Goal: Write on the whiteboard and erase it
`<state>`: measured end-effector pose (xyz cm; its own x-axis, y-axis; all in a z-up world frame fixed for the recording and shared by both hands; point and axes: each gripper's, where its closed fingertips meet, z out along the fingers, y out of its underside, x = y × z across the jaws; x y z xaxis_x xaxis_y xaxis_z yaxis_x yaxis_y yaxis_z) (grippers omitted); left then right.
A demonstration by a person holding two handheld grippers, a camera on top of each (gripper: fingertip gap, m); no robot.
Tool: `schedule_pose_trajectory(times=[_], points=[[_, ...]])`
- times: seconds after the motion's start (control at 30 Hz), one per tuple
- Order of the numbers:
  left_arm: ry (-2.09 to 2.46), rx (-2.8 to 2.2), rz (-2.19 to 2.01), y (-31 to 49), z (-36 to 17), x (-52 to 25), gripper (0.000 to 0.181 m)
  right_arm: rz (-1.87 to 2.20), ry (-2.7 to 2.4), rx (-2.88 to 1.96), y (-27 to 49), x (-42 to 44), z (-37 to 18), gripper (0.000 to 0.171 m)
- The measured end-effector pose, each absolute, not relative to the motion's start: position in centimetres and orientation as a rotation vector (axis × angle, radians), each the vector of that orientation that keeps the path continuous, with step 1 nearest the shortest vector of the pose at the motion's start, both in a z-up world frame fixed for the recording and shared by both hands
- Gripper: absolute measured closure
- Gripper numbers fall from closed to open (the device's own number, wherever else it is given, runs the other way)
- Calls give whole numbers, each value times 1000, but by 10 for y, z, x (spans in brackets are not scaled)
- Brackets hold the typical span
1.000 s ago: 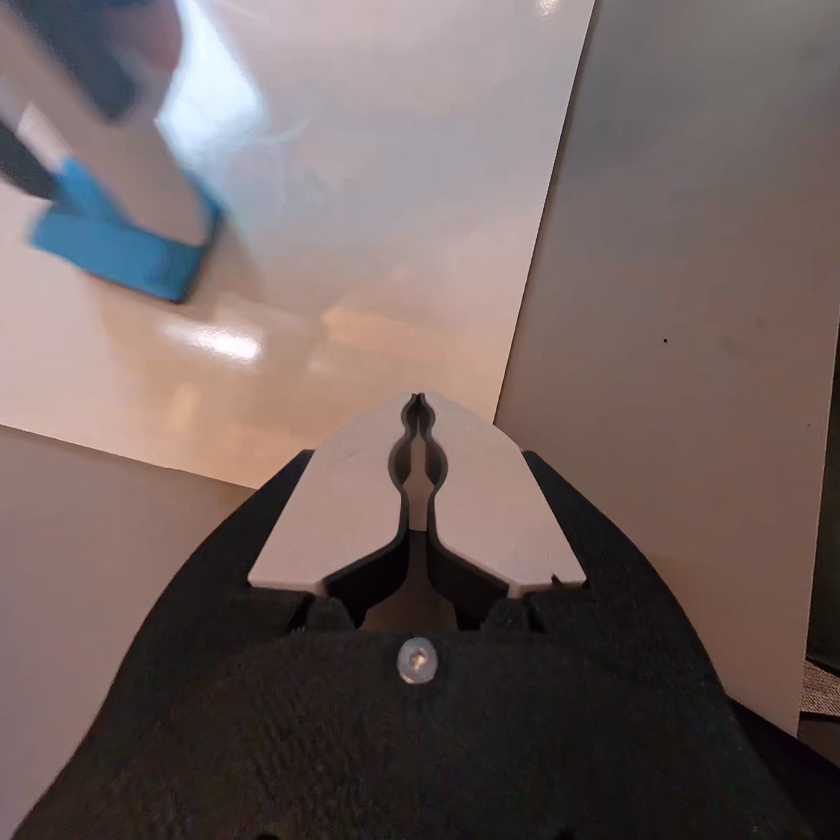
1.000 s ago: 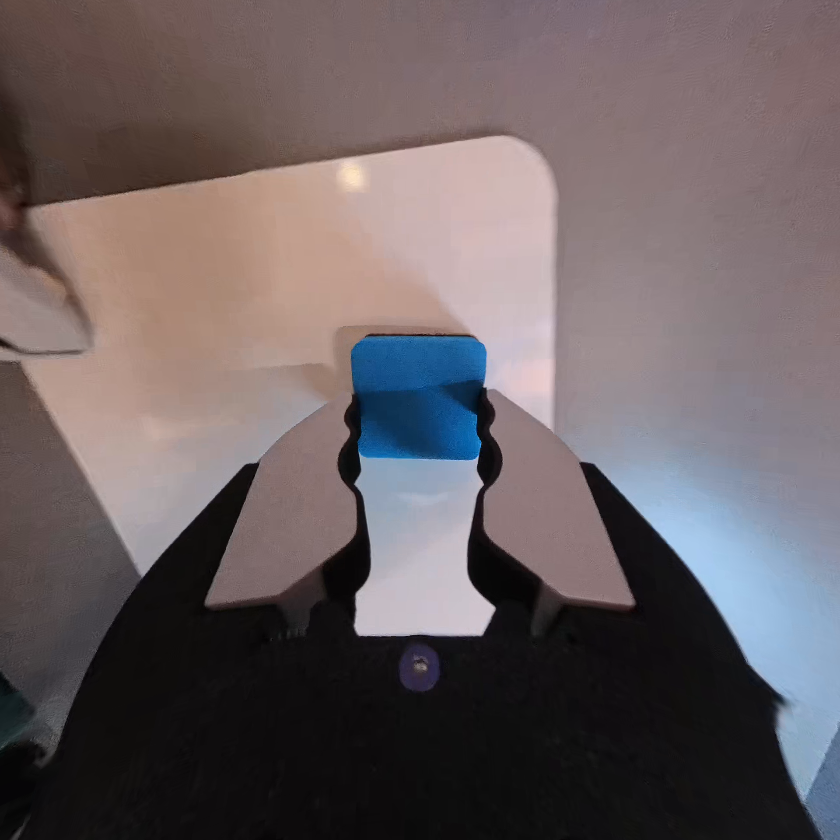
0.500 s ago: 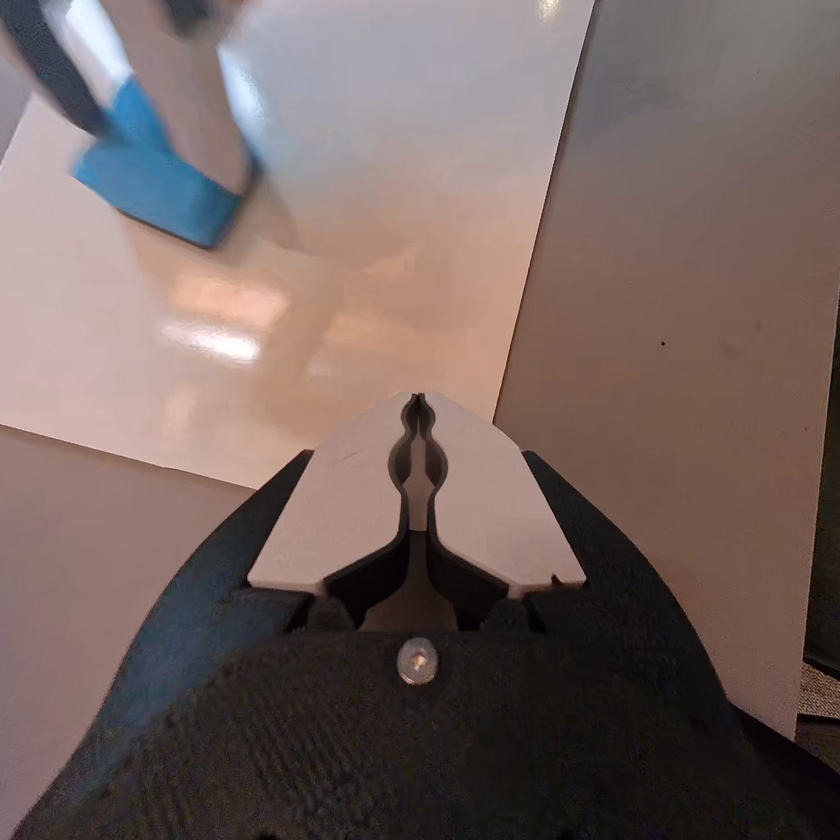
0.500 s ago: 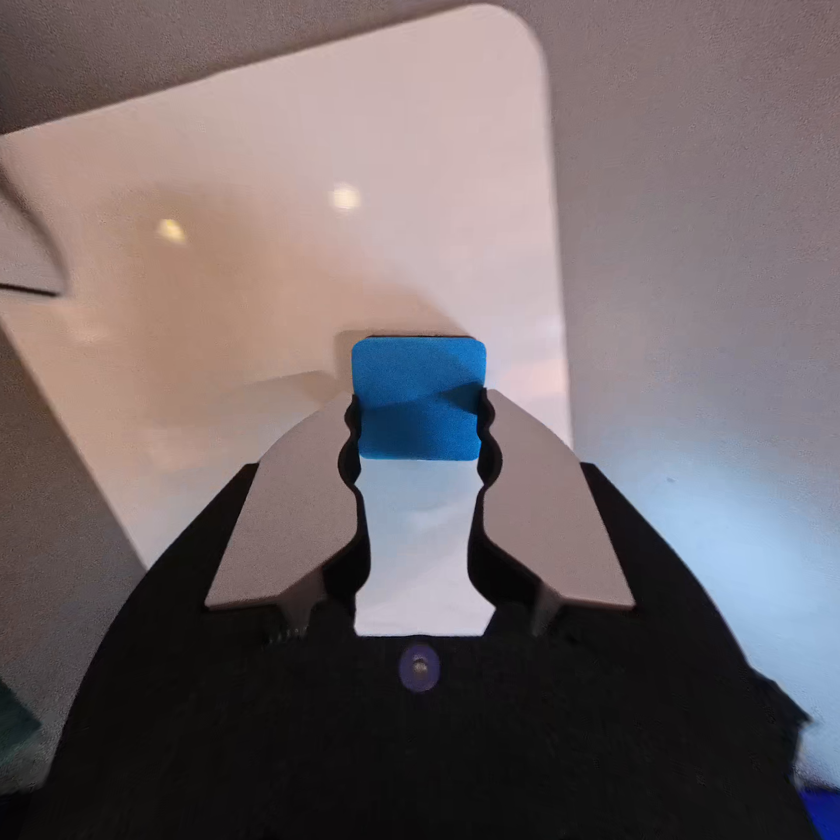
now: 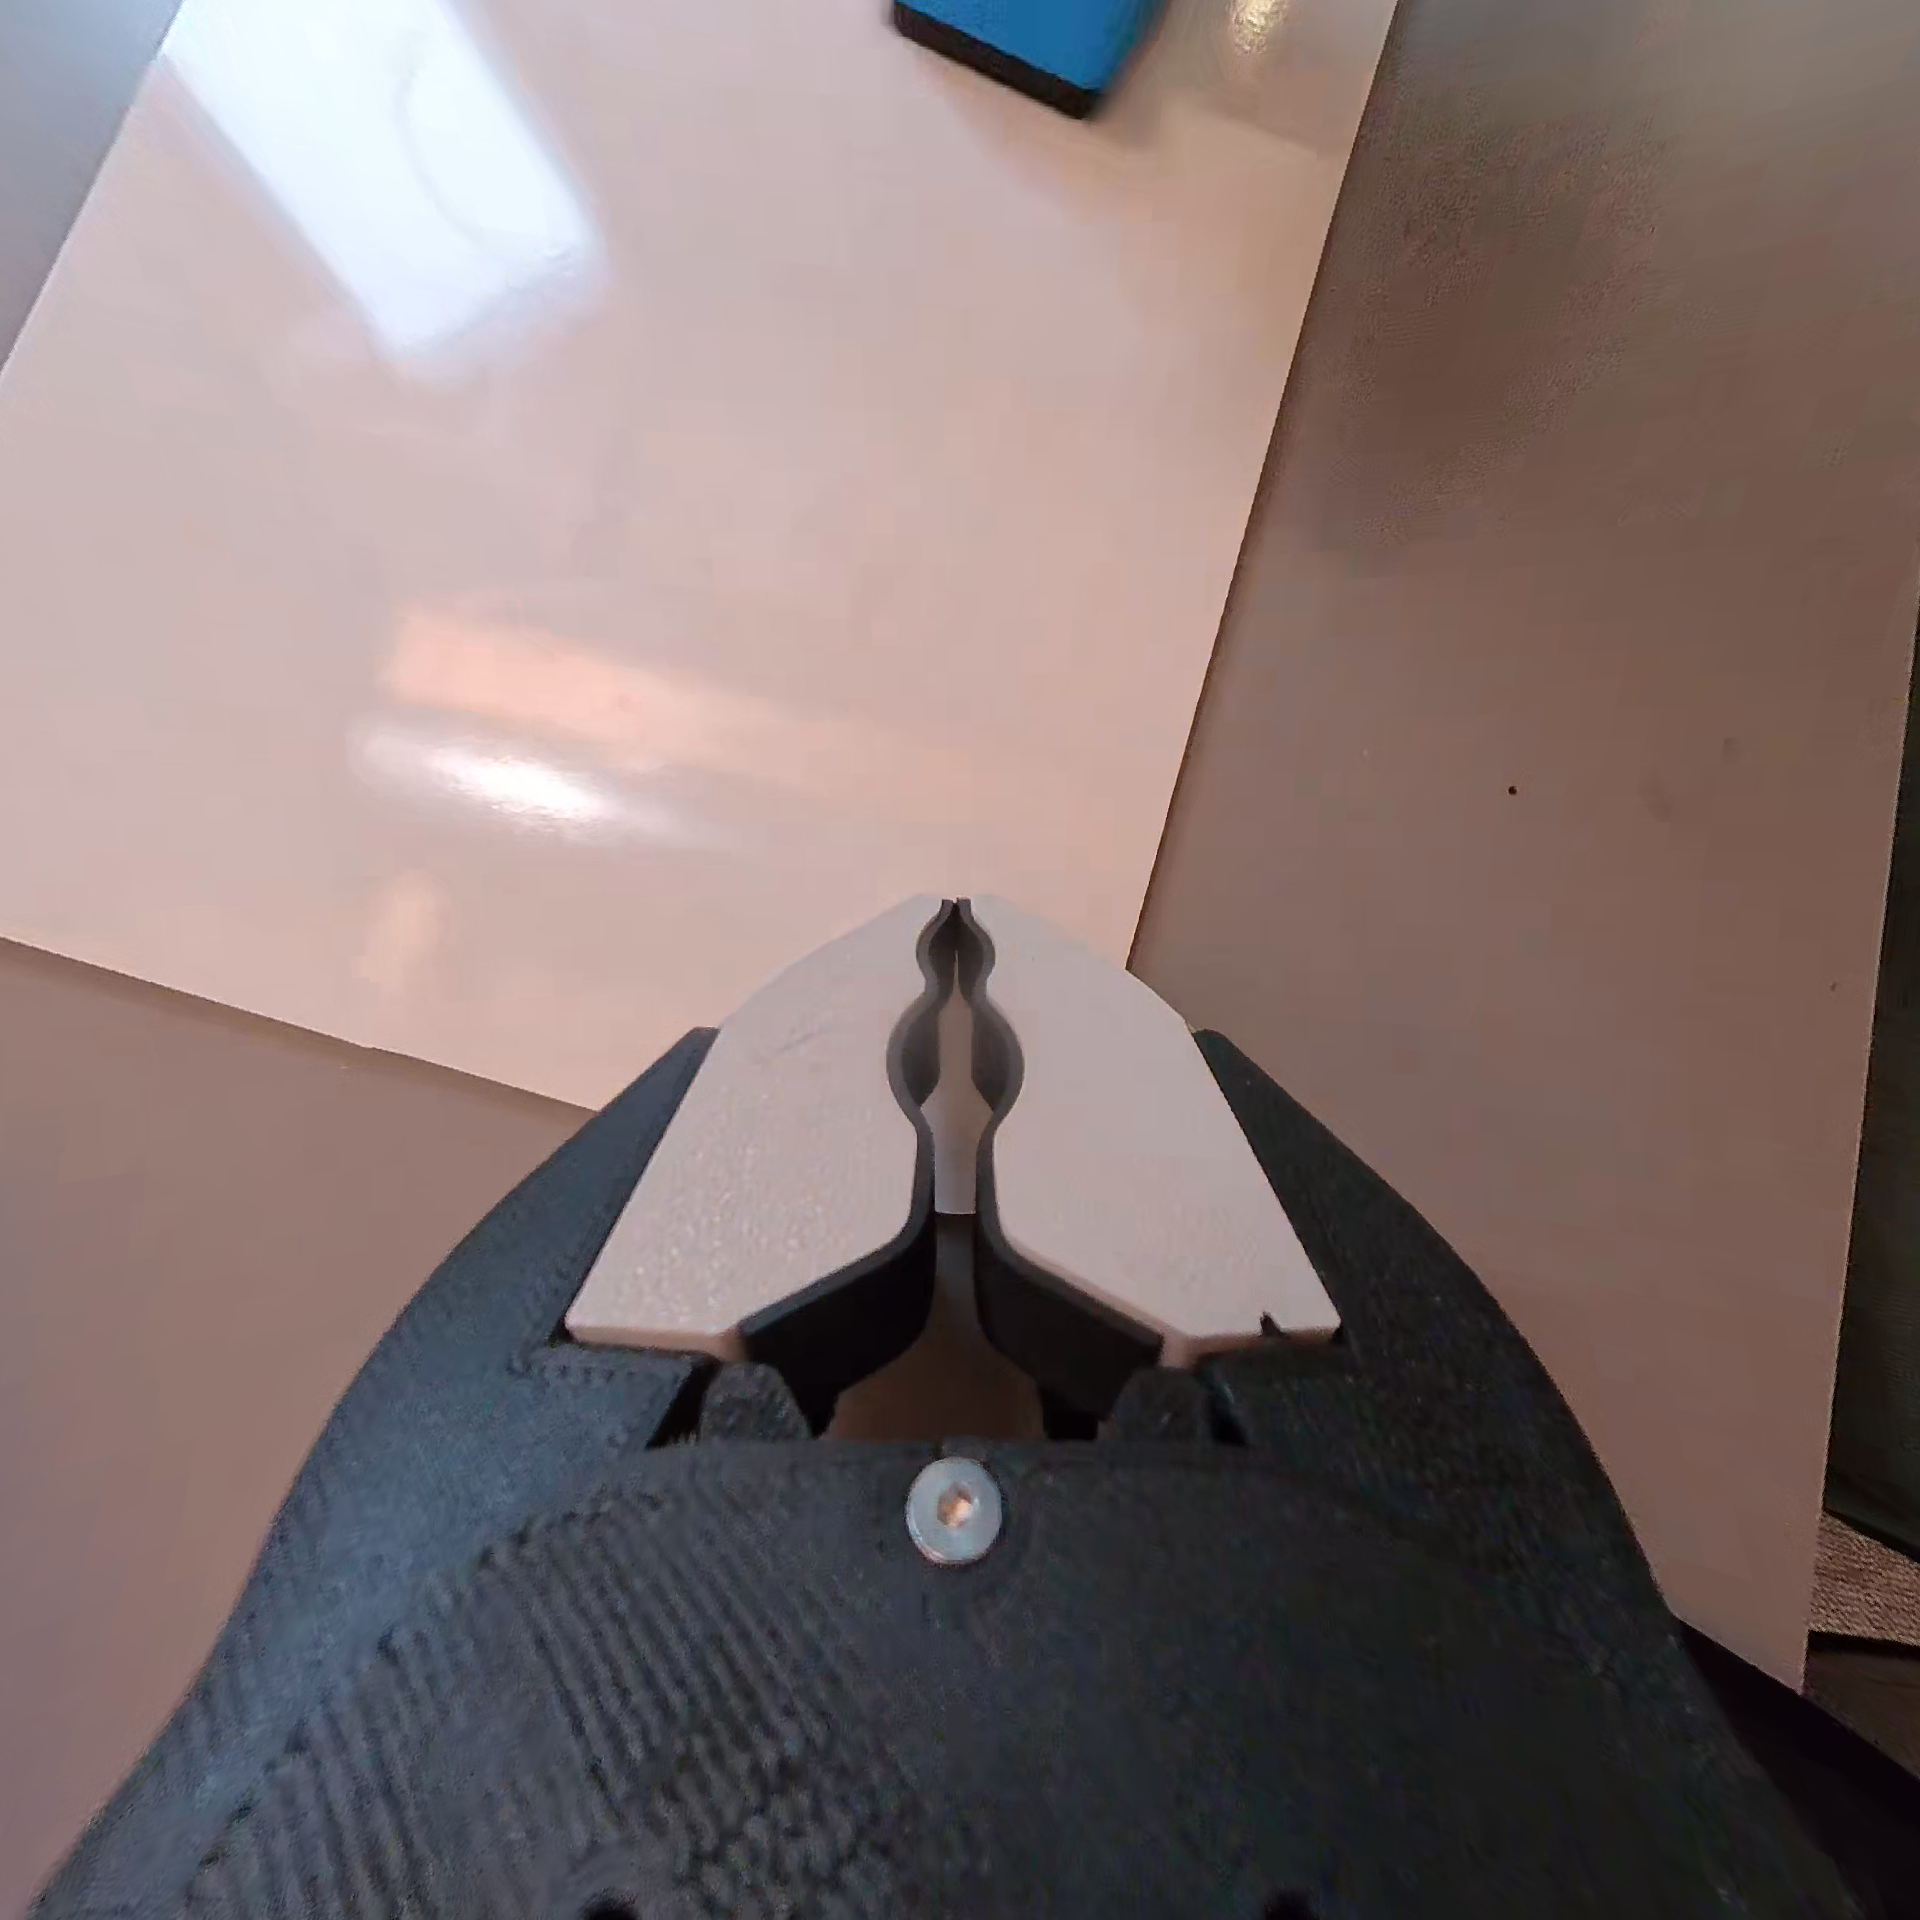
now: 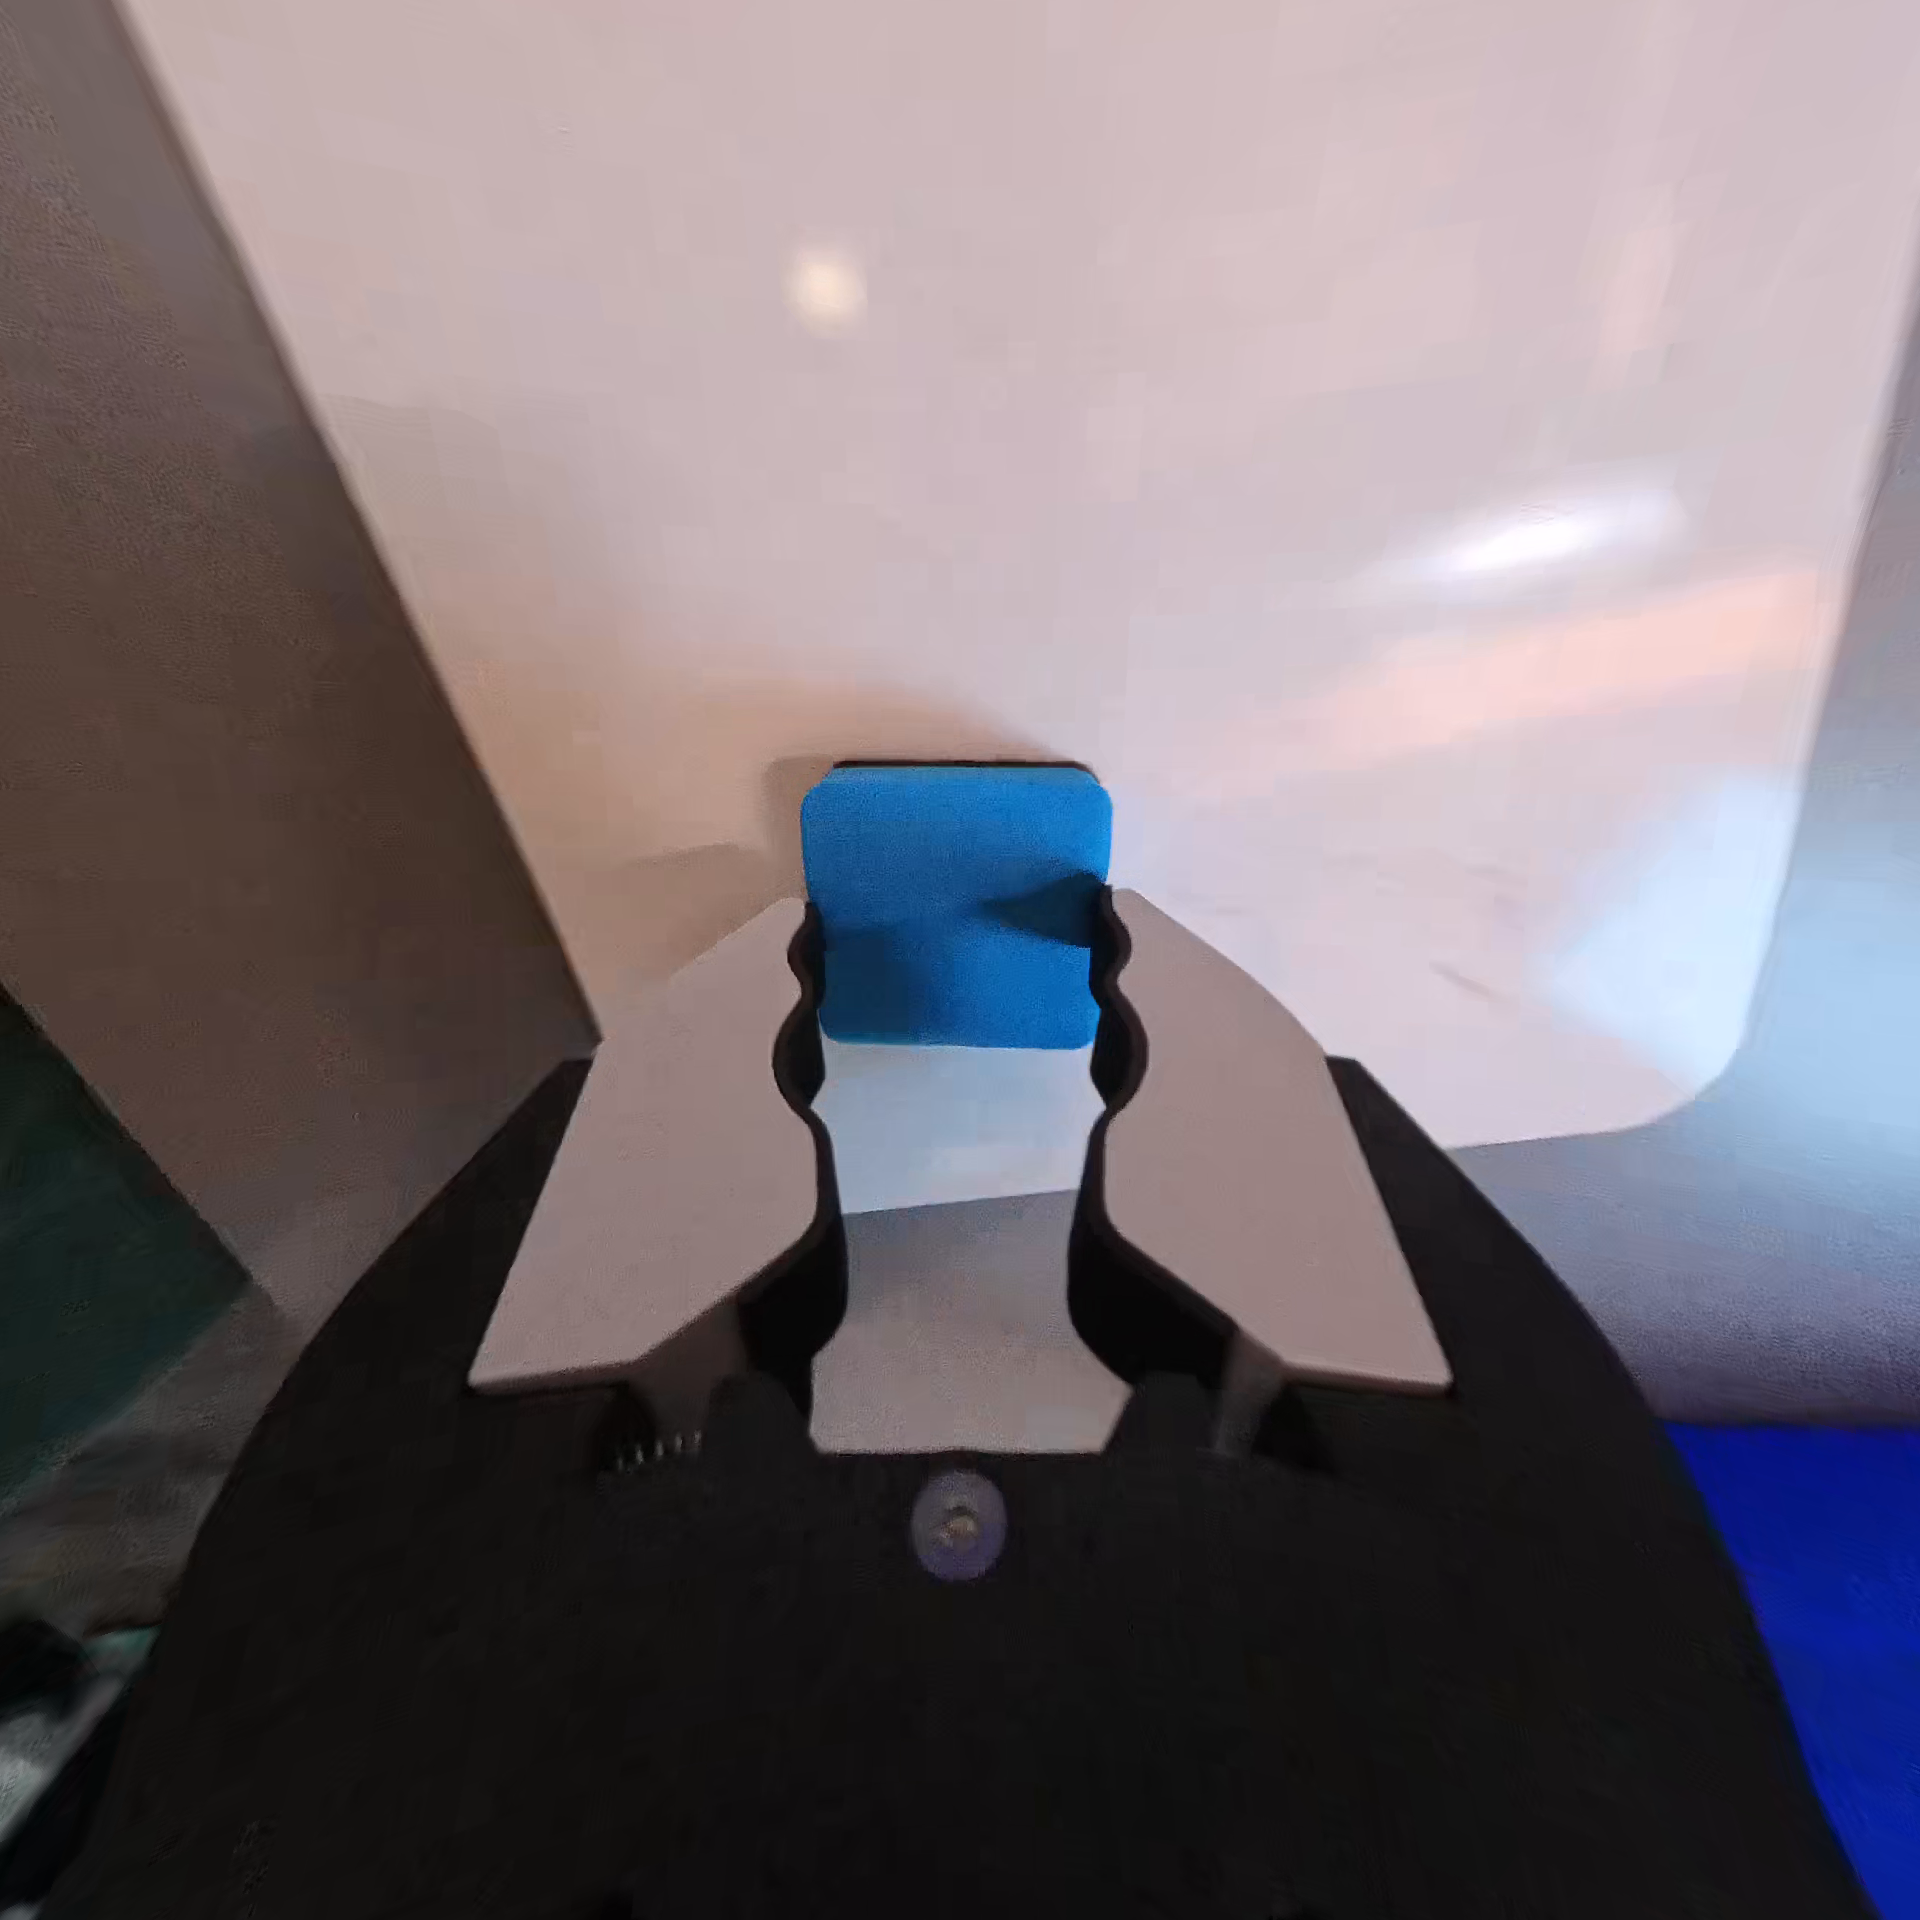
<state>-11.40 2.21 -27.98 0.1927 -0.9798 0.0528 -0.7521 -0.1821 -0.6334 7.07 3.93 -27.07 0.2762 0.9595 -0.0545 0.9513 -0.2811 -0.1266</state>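
Observation:
The whiteboard [image 5: 727, 468] lies flat on the table, glossy and blank where I can see it. It also fills the right wrist view [image 6: 1039, 416]. My right gripper [image 6: 956, 914] is shut on the blue eraser [image 6: 951, 904] and holds it down against the board near the board's edge. The eraser also shows at the top edge of the left wrist view [image 5: 1023, 42]. My left gripper [image 5: 956, 906] is shut and empty, hovering over the board's near right corner. No marker is in view.
The grey-brown table [image 5: 1558, 623] surrounds the board. Its right edge [image 5: 1860, 1143] drops to a dark floor. A bright blue patch [image 6: 1808, 1621] shows at the lower right of the right wrist view, and something dark green [image 6: 73, 1247] at its left. The left gripper's tips are roughly 20 cm from the right gripper's.
My right gripper has swept the eraser across the board, from its left part to its far right, and has turned. The left gripper has stayed put.

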Motion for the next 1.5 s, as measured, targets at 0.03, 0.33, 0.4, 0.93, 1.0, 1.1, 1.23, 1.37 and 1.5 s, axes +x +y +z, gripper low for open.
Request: schedule_pose_trajectory(times=[0.03, 0.33, 0.4, 0.93, 1.0, 1.1, 1.23, 1.37, 1.5], points=[[1614, -1999, -637, 21, -280, -114, 181, 105, -1921, -2390, 24, 68, -271, 121], [1605, -1999, -622, 13, -279, -121, 181, 112, -1465, -2633, 162, 107, -272, 121], [1604, -2002, -625, 13, -279, -120, 181, 205, -1666, -2508, 129, 54, -271, 121], [1598, -2001, -622, 12, -280, -117, 181, 150, -1701, -2503, 114, 77, -271, 121], [1602, -1996, -618, 12, -280, -117, 181, 139, -1867, -2436, 58, 79, -271, 121], [1606, -1992, -611, 11, -280, -117, 181, 108, -1944, -2393, 25, 92, -271, 121], [1604, -1993, -617, 12, -279, -117, 181, 125, -1620, -2570, 98, 121, -271, 121], [1579, -2009, -625, 13, -279, -117, 181, 151, -1429, -2619, 177, 111, -272, 121], [1575, -2013, -630, 13, -279, -118, 181, 213, -1760, -2438, 157, 25, -272, 121]])
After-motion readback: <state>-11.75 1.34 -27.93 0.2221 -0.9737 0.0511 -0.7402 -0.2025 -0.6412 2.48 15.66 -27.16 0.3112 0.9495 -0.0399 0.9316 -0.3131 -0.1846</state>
